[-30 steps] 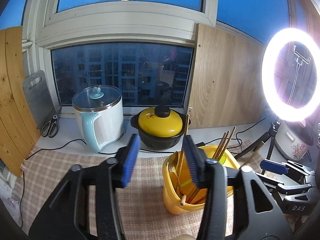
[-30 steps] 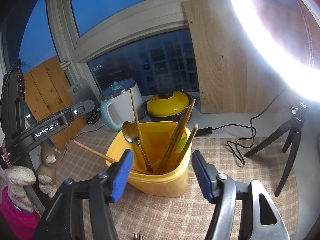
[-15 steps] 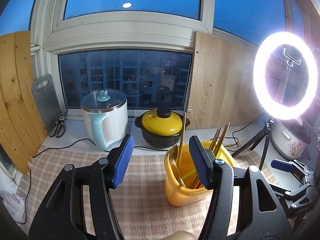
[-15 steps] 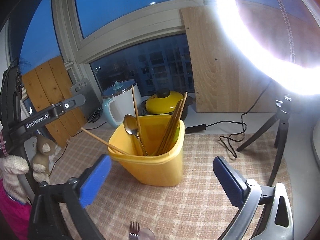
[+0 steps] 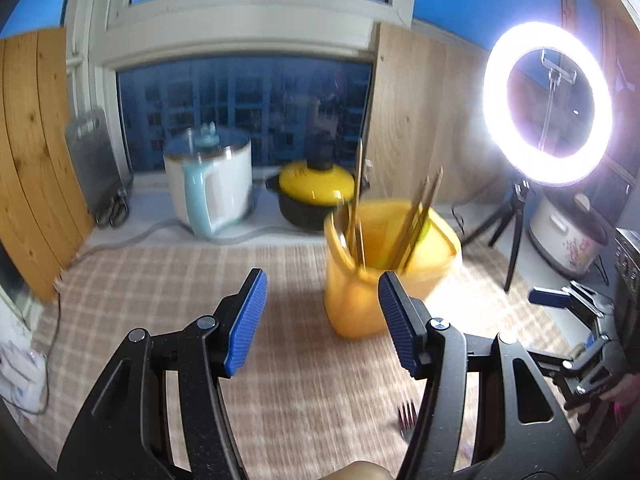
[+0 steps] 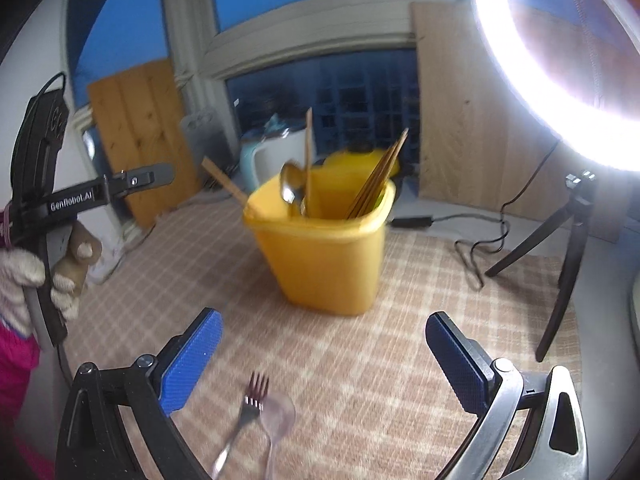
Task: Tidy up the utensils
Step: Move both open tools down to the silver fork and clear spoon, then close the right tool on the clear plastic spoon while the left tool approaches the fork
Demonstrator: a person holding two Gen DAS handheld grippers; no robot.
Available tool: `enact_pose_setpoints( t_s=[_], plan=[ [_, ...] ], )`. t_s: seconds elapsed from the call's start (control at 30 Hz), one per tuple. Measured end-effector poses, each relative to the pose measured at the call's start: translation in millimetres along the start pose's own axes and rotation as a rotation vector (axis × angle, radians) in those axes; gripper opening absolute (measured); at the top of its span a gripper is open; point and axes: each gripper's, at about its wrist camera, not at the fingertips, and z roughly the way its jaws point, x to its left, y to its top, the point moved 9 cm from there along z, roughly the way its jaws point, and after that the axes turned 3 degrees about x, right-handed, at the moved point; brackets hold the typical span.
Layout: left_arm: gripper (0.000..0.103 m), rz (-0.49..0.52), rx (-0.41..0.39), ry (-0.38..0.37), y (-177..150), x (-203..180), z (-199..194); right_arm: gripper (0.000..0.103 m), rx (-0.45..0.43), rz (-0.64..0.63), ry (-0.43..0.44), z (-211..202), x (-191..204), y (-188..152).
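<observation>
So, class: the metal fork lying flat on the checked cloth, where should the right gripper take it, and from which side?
Grip the metal fork on its thin neck just below the tines, coming from above. It lies flat, a clear plastic spoon crowds its right side, and the right gripper already stands open over it.

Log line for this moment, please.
left claw: open, empty | right claw: just opened, empty | metal fork, clear plastic spoon: on cloth

The left gripper [image 5: 322,322] stands open and empty over the checked cloth [image 5: 168,280], the yellow bin [image 5: 390,276] of chopsticks [image 5: 416,216] just beyond.
</observation>
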Motion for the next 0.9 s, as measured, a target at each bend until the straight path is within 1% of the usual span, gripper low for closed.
enact_pose_setpoints(
  t_s=[0.07, 0.2, 0.27, 0.3, 0.37, 0.47, 0.5, 0.63, 0.77, 0.9],
  plan=[
    [0.059, -0.003, 0.038, -0.009, -17, -1, 5, 0.097, 0.020, -0.014, 0.005, 5, 0, -10],
    [0.059, -0.015, 0.101, -0.034, -45, -4, 14, 0.092, 0.093, -0.009, 0.043, 19, 0, -29],
    [0.059, -0.028, 0.138, -0.052, -60, -6, 19, 0.084, 0.144, -0.010, 0.067, 28, 1, -39],
    [0.059, -0.033, 0.149, -0.059, -66, -6, 20, 0.081, 0.165, -0.012, 0.075, 31, 1, -44],
    [0.059, -0.046, 0.177, -0.086, -78, -10, 24, 0.070, 0.221, -0.012, 0.104, 40, 4, -54],
    [0.059, -0.054, 0.203, -0.110, -91, -15, 27, 0.062, 0.291, -0.001, 0.136, 52, 7, -67],
    [0.059, -0.057, 0.210, -0.117, -95, -17, 28, 0.061, 0.312, 0.002, 0.154, 56, 8, -72],
    [0.059, -0.055, 0.251, -0.145, -115, -26, 33, 0.044, 0.380, 0.003, 0.224, 68, 18, -83],
    [0.059, -0.051, 0.279, -0.168, -129, -33, 34, 0.040, 0.424, -0.033, 0.244, 78, 27, -91],
    [0.057, -0.069, 0.294, -0.169, -137, -32, 33, 0.038, 0.456, -0.063, 0.235, 91, 32, -94]
  ],
)
